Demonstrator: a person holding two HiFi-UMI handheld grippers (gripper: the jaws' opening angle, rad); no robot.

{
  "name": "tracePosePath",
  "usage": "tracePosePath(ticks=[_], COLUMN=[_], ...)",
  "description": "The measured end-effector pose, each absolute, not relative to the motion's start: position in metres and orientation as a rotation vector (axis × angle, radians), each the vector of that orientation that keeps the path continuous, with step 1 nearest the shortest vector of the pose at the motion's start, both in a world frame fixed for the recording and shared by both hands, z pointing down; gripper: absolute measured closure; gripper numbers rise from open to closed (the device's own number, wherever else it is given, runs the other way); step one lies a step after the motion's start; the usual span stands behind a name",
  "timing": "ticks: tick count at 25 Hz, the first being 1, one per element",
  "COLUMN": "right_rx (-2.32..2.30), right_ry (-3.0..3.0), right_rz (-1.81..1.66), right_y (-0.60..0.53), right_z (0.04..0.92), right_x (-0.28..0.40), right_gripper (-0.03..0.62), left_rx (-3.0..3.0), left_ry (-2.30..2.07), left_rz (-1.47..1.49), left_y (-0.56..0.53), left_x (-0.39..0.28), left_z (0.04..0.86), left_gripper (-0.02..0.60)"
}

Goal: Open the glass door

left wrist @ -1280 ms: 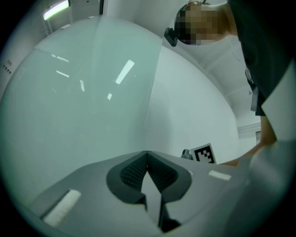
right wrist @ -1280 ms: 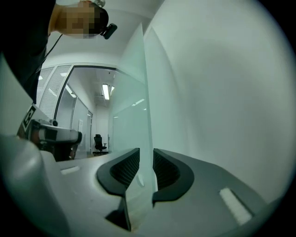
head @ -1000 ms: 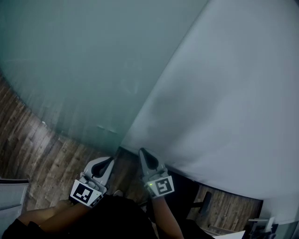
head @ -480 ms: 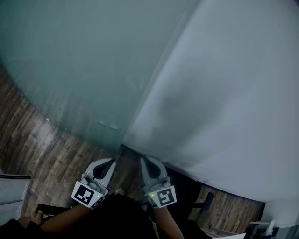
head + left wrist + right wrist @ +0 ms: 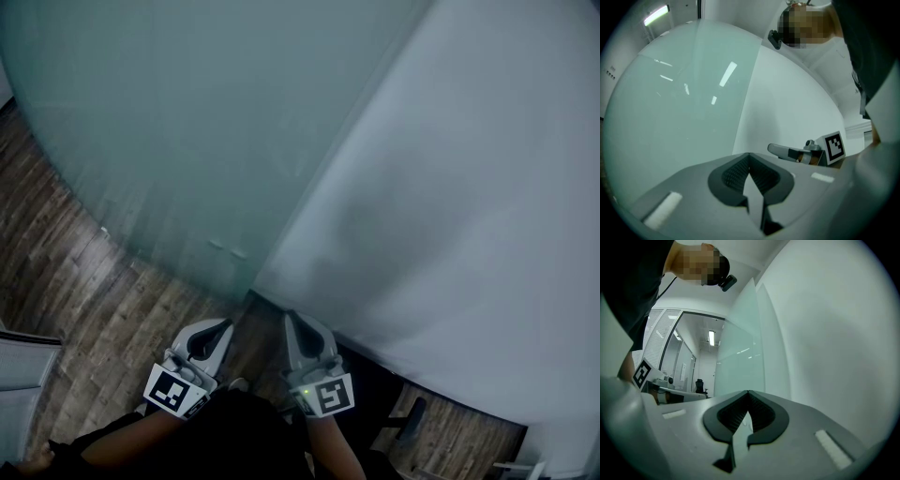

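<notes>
**Glass door slides up-frame; both grippers clenched and empty in front of it**

Head view: since the earlier frame the line where the glass door (image 5: 187,122) meets the white wall (image 5: 469,187) has shifted right and up, and more of the wood floor (image 5: 103,309) shows at the left. The two grippers sit almost where they were. The left gripper (image 5: 220,325) and right gripper (image 5: 292,319) are side by side low in the picture. Both point at the foot of the door where it joins the wall, near it but apart from it. Two small metal fittings (image 5: 228,249) sit at the door's bottom edge. A dark strip (image 5: 375,370) runs along the wall's foot on the right, and a pale grey panel (image 5: 19,375) cuts in at lower left.

Left gripper view: the jaws are pressed together with nothing between them. The frosted door fills the left and faces the gripper, upright, its long axis vertical. The wall stands to its right. The right gripper reaches in from the right, its marker cube (image 5: 835,146) showing.

Right gripper view: these jaws are likewise closed on nothing. The door stands ahead as a tall pane, its vertical edge against the wall on the right. To the left is a lit corridor with an office chair (image 5: 699,385) and a ceiling light (image 5: 711,337).
</notes>
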State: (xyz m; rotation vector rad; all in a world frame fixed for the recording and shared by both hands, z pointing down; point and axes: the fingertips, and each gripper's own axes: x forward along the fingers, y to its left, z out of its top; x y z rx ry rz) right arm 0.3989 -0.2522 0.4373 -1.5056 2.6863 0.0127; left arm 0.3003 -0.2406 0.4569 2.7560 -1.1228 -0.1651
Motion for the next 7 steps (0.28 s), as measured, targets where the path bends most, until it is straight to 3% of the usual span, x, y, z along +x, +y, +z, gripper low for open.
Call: tracePosePath(ticks=[7], right_rx=[-1.504], right_ry=[2.693], right_rz=[0.025], right_y=[-0.2552], right_z=[0.437], right_x=[0.4007], right_gripper=[0.594], left_rx=[2.75], left_ry=[-1.143], left_rz=[-0.156], left_y=[-0.2362], left_x=[0.2977], left_z=[0.4598], left_gripper=[0.581])
